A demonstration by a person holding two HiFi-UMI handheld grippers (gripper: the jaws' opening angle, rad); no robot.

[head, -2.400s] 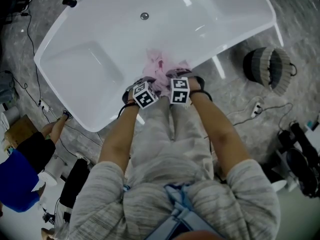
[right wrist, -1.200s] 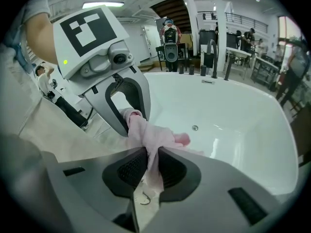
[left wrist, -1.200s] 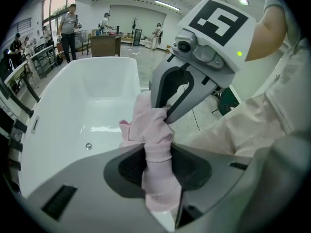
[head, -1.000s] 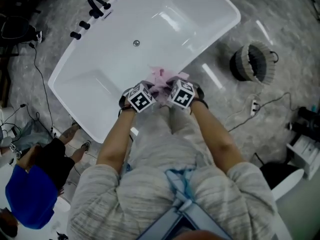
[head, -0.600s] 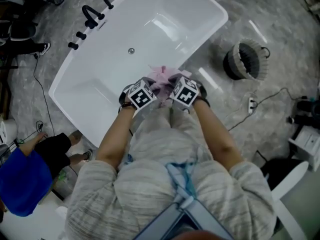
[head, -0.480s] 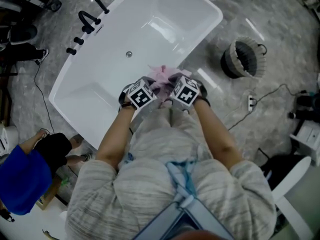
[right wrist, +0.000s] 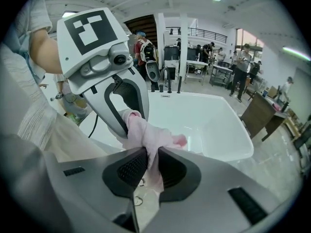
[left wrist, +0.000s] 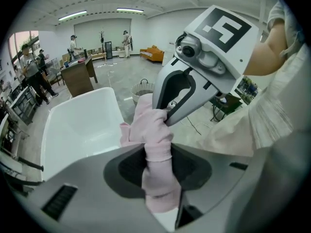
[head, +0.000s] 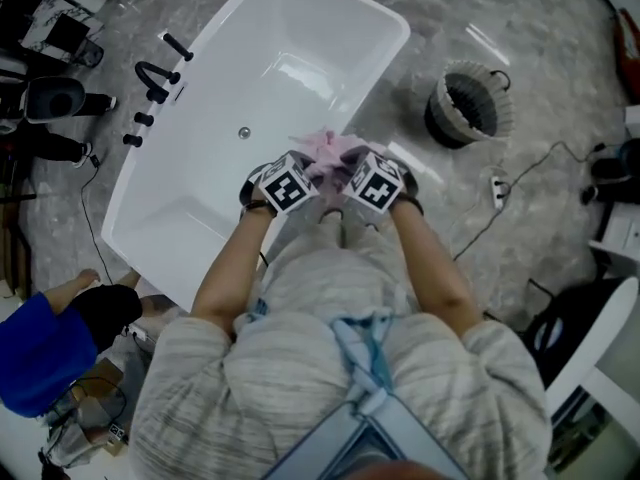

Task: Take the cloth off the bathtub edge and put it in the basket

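Observation:
Both grippers hold a pink cloth bunched between them, lifted clear above the white bathtub's near rim. My left gripper is shut on the cloth, which runs up between its jaws to the right gripper's fingers. My right gripper is shut on the cloth's other part, with the left gripper's fingers just beyond. The grey-and-white woven basket stands on the floor to the right of the tub.
Black taps sit on the tub's left end. Cables and a power strip lie on the marble floor at the right. A person in blue is at the lower left. Dark equipment fills the lower right.
Both grippers have risen together with the cloth, lifting it off the tub's rim. The head view has swung, so the tub and the basket now lie further up the picture.

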